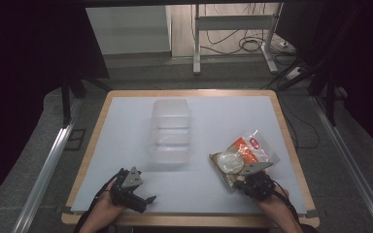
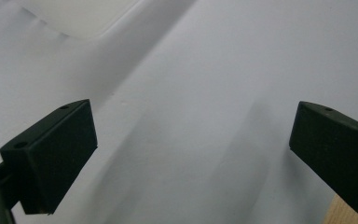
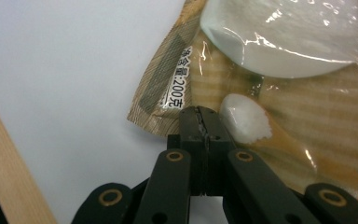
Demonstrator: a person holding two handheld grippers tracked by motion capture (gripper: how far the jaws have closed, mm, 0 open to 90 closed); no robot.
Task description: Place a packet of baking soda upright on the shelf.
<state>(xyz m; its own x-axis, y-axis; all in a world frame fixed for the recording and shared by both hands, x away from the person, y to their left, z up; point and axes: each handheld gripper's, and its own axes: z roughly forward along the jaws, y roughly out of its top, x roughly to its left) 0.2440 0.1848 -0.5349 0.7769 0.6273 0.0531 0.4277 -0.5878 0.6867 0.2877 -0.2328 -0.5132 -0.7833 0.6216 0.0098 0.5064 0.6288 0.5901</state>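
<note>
- Right gripper at near-right of bench, held in a hand entering from the bottom edge.
- Fingers clenched on near edge of bag; pads pressed together in right gripper view, bag film pinched between.
- Bag: clear plastic w/ tan striped backing, orange-red print on far-right part; lies on bench right of centre, near corner at gripper.
- Inside bag: round white lump near top of right gripper view, smaller white lump just beside the fingertips.
- Printed label on bag edge reads "200" plus chars, left of fingers in right gripper view.
- Left gripper at near-left of bench, low over surface, well apart from bag; grey plate on top.
- Left fingers released, spread wide, nothing between them but bare white bench top.
- Clear tub mid-bench, far of both grippers, between them left-to-right; a corner of it at top-left of left gripper view.
- Wood rim of bench at left of right gripper view, also at lower-right corner of left gripper view.
</note>
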